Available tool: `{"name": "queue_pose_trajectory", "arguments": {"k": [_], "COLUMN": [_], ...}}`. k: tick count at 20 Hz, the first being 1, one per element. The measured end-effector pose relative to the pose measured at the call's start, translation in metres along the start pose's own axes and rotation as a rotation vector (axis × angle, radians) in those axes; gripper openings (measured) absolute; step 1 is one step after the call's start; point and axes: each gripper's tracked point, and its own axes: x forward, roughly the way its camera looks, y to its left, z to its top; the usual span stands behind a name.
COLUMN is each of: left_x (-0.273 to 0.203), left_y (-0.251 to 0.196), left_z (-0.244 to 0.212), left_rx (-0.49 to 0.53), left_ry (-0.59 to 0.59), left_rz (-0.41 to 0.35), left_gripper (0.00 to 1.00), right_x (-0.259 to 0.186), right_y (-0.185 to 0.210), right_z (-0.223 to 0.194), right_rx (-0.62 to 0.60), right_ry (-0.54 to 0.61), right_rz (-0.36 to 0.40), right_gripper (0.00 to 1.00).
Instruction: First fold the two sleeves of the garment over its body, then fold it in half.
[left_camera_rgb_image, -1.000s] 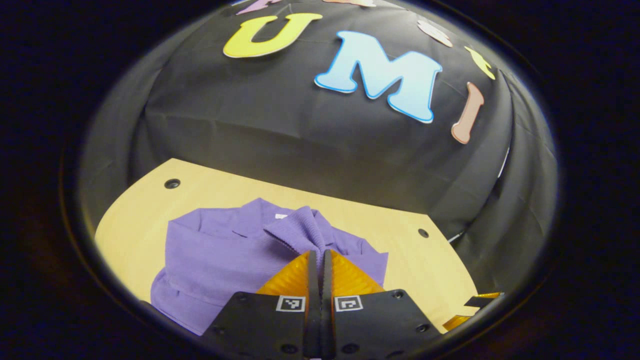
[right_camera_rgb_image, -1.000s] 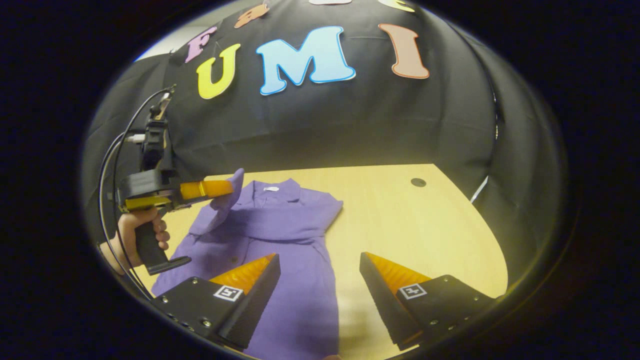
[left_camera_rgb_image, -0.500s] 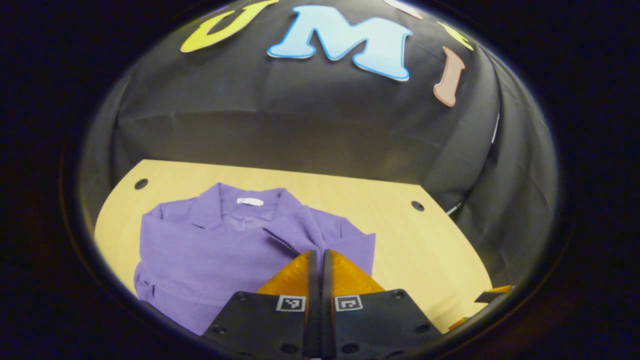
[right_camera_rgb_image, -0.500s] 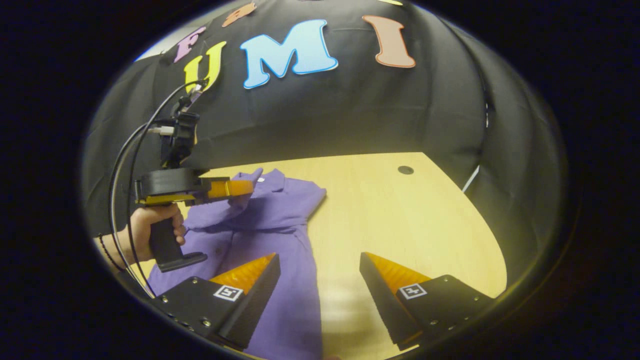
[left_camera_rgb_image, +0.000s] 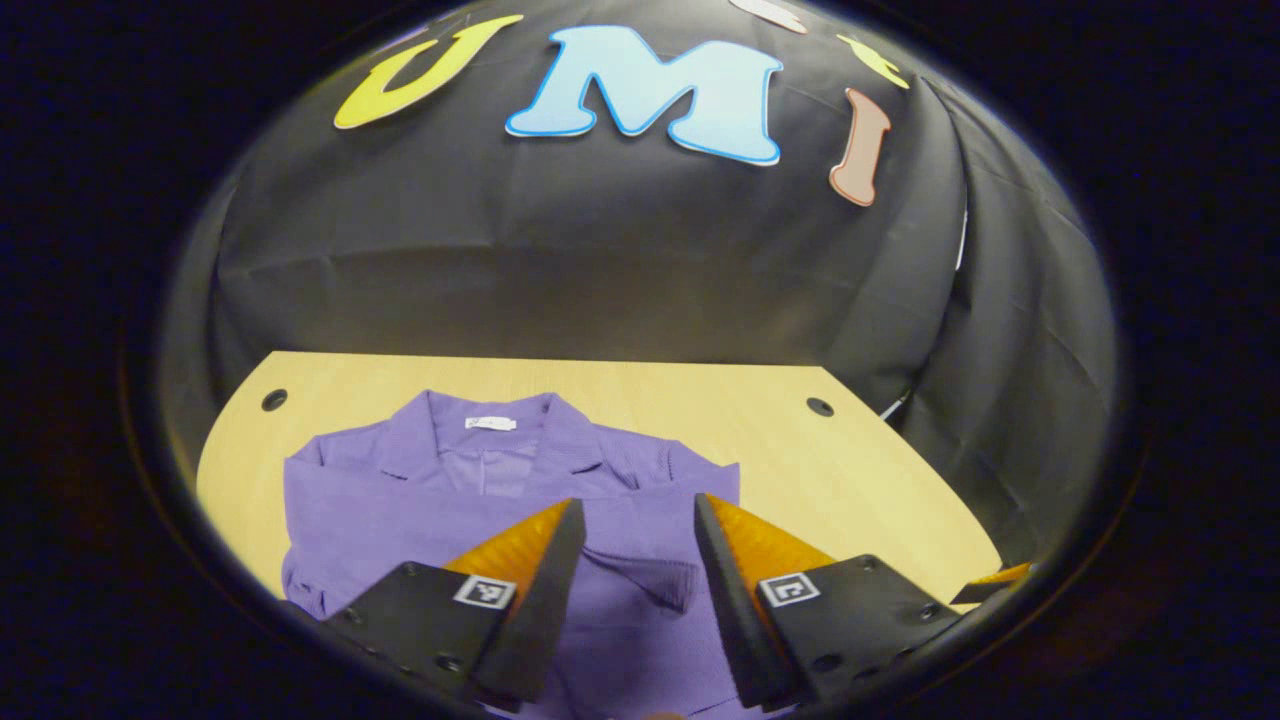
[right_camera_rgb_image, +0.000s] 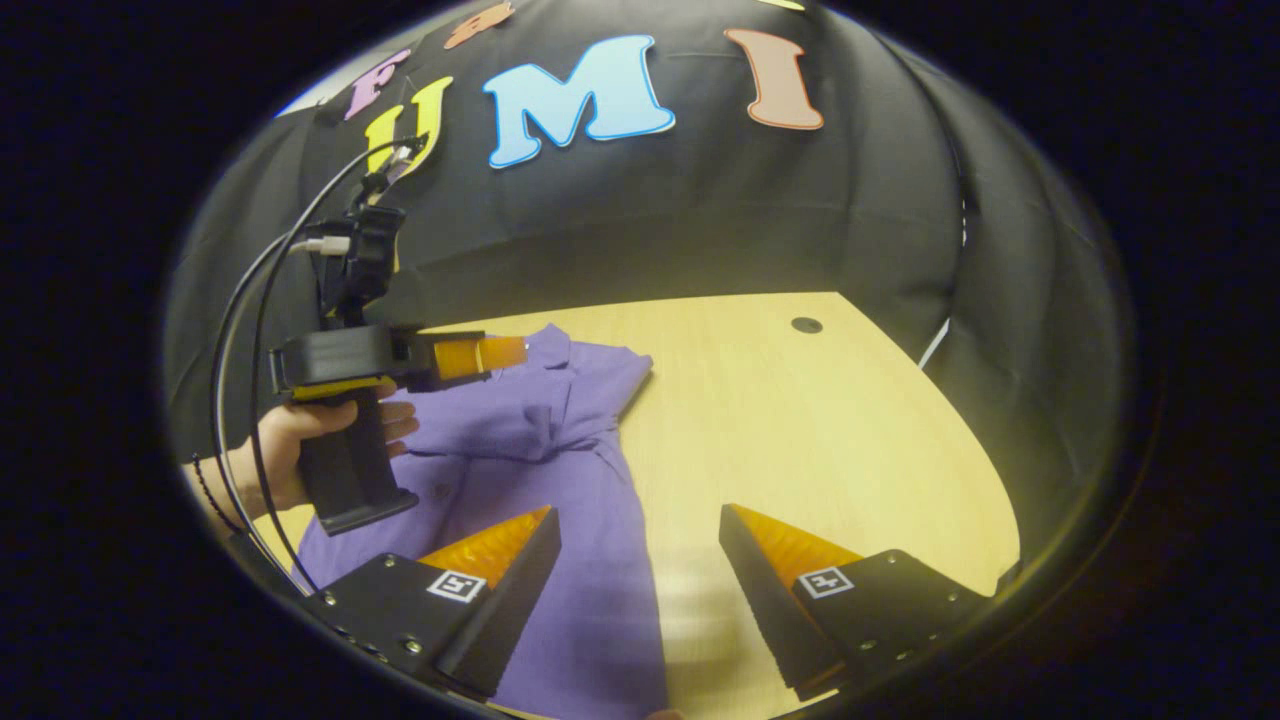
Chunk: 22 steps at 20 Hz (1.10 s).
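Between the parted fingers of the left gripper (left_camera_rgb_image: 630, 520), in the left gripper view, lies the purple garment (left_camera_rgb_image: 400, 500); the jaws stand wide and hold nothing; a folded sleeve (left_camera_rgb_image: 645, 578) rests across the body just ahead of the tips; beyond it the collar (left_camera_rgb_image: 490, 430) points toward the far edge of the wooden table (left_camera_rgb_image: 850, 480). Nearest in the right gripper view, the right gripper (right_camera_rgb_image: 640, 525) is also spread wide and empty, its left finger over the garment's hem, its right finger over bare wood; farther off to its left, a hand (right_camera_rgb_image: 300, 440) grips the other gripper's handle upright, fingers aimed level above the garment.
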Motion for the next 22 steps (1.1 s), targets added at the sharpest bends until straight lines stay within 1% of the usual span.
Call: {"name": "queue_pose_trajectory", "arguments": {"k": [1, 3, 5, 6, 8, 11, 15, 18, 22], "left_x": [-0.007, -0.024, -0.042, -0.052, -0.075, -0.117, -0.165, -0.201, -0.246], "left_y": [0.005, 0.016, 0.028, 0.036, 0.052, 0.076, 0.105, 0.131, 0.164], "left_z": [0.001, -0.003, -0.013, -0.019, -0.029, -0.051, -0.094, -0.131, -0.166], "left_rx": [0.001, -0.006, -0.021, -0.022, -0.011, 0.016, -0.003, -0.023, -0.045], "left_ry": [-0.01, -0.017, -0.001, 0.006, 0.009, 0.026, 0.075, 0.122, 0.153], "left_rz": [0.011, 0.031, 0.046, 0.054, 0.071, 0.091, 0.116, 0.145, 0.181], "left_gripper": [0.77, 0.92, 0.81, 0.81, 0.88, 0.88, 0.88, 0.95, 0.97], "right_x": [-0.002, -0.005, -0.01, -0.012, -0.018, -0.029, -0.045, -0.057, -0.066], "right_y": [0.0, 0.0, 0.0, 0.001, 0.002, 0.0, 0.003, 0.006, 0.012], "right_z": [-0.003, -0.01, -0.02, -0.024, -0.04, -0.064, -0.092, -0.111, -0.136], "right_rx": [-0.004, -0.011, -0.011, 0.0, 0.023, 0.034, 0.044, 0.057, 0.062], "right_ry": [-0.001, -0.004, -0.001, 0.002, 0.023, 0.059, 0.099, 0.113, 0.13], "right_rz": [-0.007, -0.033, -0.051, -0.056, -0.069, -0.098, -0.121, -0.135, -0.149], "right_gripper": [0.97, 0.97, 0.97, 0.98, 0.97, 0.97, 0.98, 0.97, 0.98]}}
